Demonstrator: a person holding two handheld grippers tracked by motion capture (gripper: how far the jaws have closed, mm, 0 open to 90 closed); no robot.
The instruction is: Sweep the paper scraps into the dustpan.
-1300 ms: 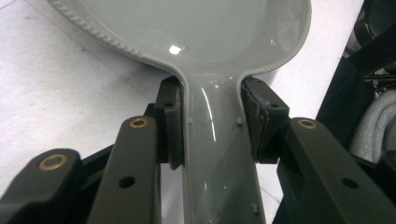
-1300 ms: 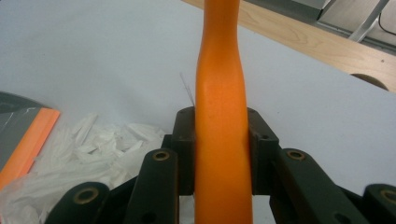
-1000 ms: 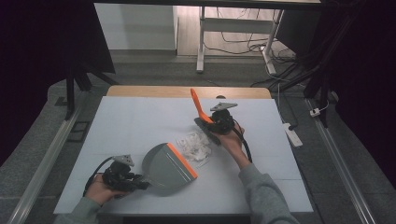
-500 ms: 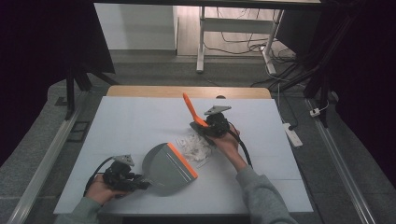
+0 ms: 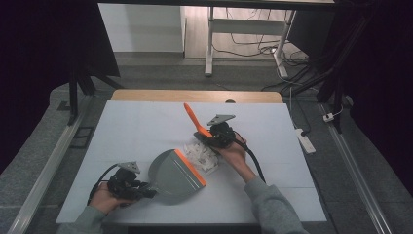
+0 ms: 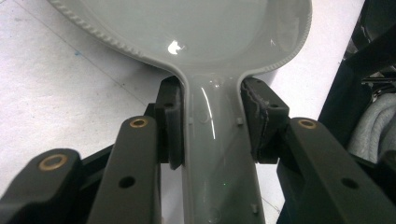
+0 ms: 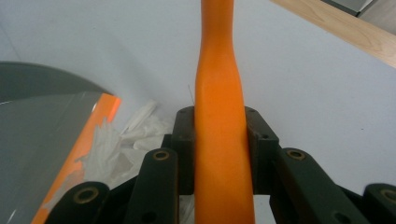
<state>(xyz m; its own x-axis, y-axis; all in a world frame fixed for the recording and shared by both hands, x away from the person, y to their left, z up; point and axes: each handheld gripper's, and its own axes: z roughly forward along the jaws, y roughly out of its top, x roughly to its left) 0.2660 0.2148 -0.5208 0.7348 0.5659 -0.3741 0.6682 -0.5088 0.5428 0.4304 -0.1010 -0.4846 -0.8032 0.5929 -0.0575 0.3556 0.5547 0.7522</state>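
Left gripper (image 5: 127, 184) at near left of the table (image 5: 146, 126), jaws clamped on the grey handle of the dustpan (image 5: 174, 171); pads press both sides of the handle in the left gripper view. Dustpan lies flat, its orange lip facing far right, just beside a pile of white scraps (image 5: 202, 155). Right gripper (image 5: 216, 134) mid-table, jaws gripping the orange handle of the brush (image 5: 191, 117), which tilts up toward far left. Scraps sit between the dustpan lip and the right gripper.

no readable text, labels or numbers
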